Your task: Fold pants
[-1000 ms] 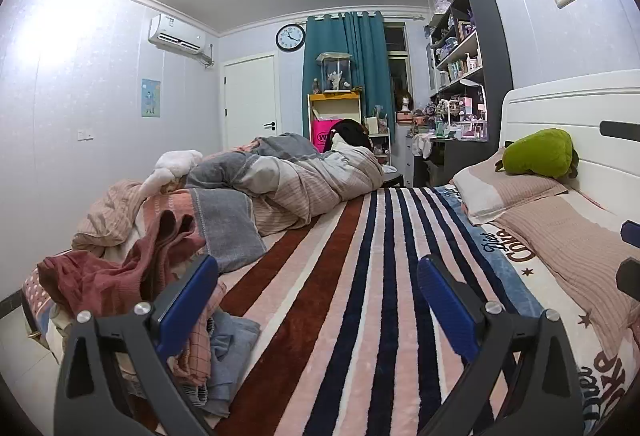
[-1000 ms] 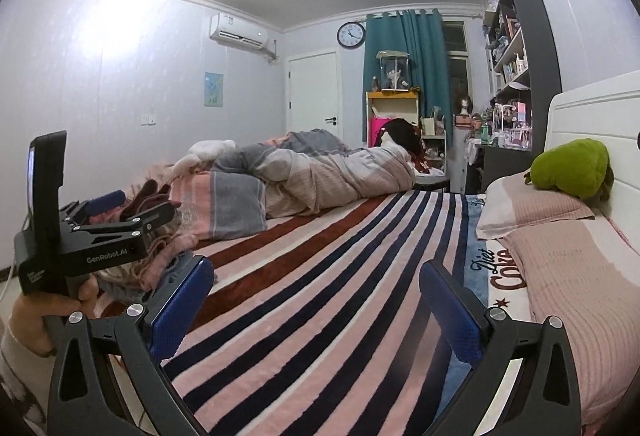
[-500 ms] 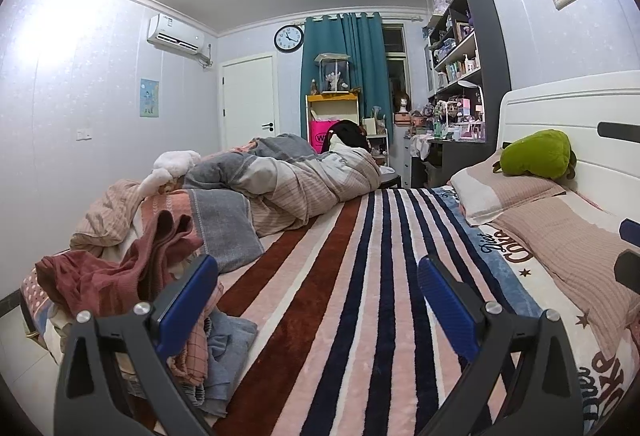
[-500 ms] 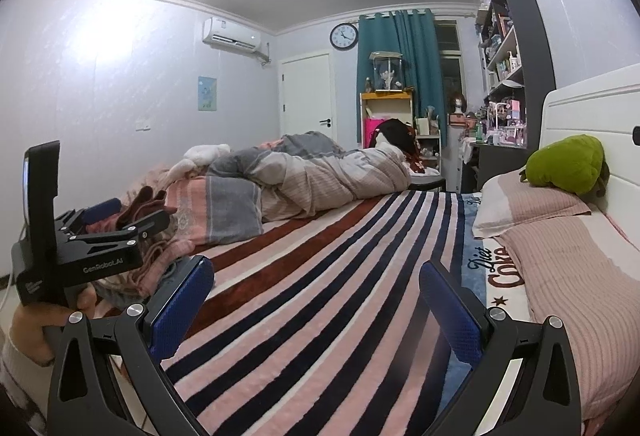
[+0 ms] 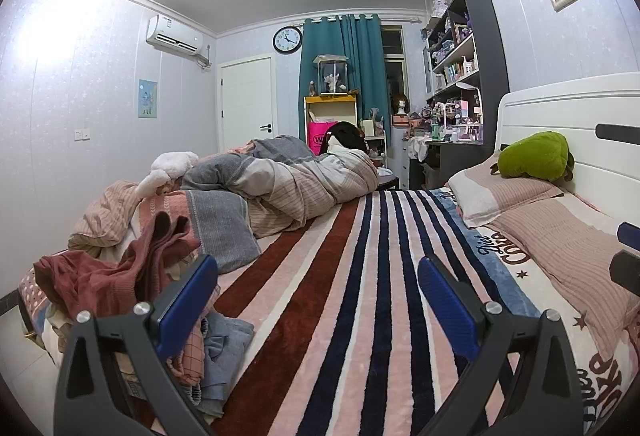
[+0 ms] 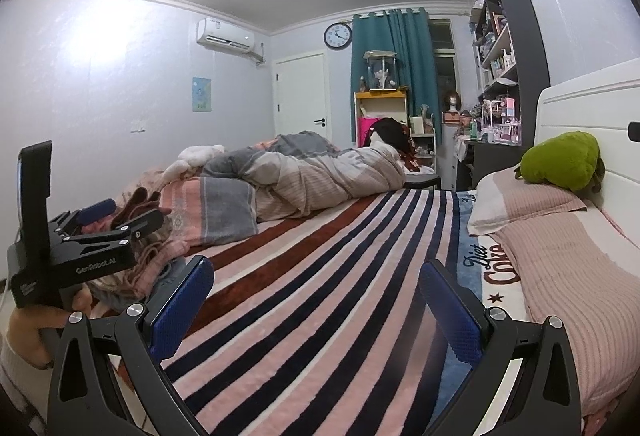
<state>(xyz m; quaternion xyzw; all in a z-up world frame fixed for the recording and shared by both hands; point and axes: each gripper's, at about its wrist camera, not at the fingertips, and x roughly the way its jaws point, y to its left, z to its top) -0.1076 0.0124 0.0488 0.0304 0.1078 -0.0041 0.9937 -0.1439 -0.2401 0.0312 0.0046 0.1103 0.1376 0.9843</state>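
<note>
A heap of clothes lies on the left edge of the bed: reddish-brown garments on top, a checked piece and a grey-blue piece below. Which one is the pants I cannot tell. My left gripper is open and empty, held over the striped blanket just right of the heap. My right gripper is open and empty over the blanket. The right wrist view shows the left gripper from the side, in a hand, in front of the heap.
A rumpled duvet and a pink-grey pillow lie across the far part of the bed. Pillows, a green plush and the white headboard are on the right. Shelves and a desk stand beyond.
Both grippers have drifted slightly; the right wrist view has shifted a little so the left gripper sits lower in it. Both stay open and empty.
</note>
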